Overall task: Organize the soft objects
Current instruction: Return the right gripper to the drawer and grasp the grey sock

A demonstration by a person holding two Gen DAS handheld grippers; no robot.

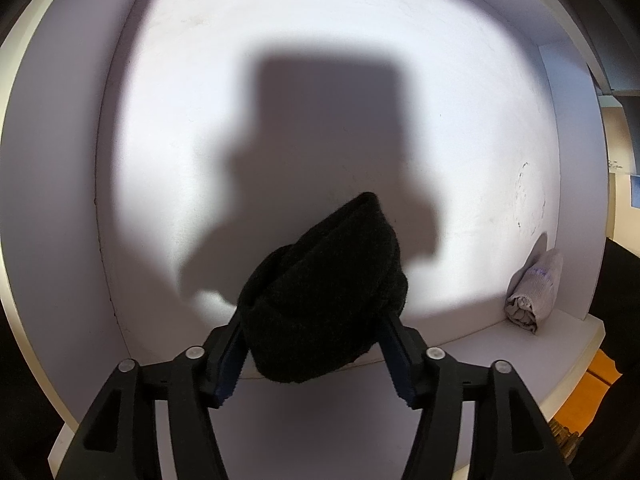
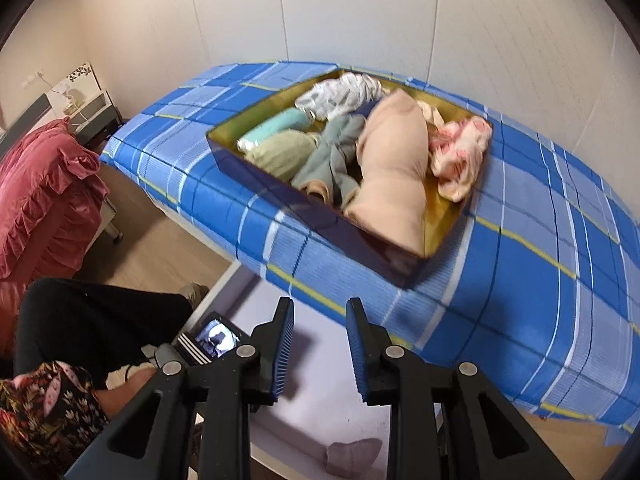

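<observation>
A black rolled knit cloth [image 1: 324, 300] sits between the fingers of my left gripper [image 1: 311, 312], whose pads touch both its sides at the front of a white compartment [image 1: 280, 40]. A grey rolled cloth [image 1: 532, 292] leans in that compartment's right corner. My right gripper [image 2: 320, 304] hovers over the edge of a bed with a blue plaid sheet [image 2: 520, 280]; its jaws stand narrow and hold nothing. On the bed, a dark box [image 2: 376, 256] with a gold lining holds several soft garments, among them a peach one [image 2: 392, 160] and a grey-green one [image 2: 332, 152].
White walls close the compartment at the left and right. In the right wrist view a grey sock [image 2: 352, 456] lies on a white surface below the gripper. A person's black-clad leg [image 2: 100, 320] and a pink ruffled cover [image 2: 44, 192] are at the left.
</observation>
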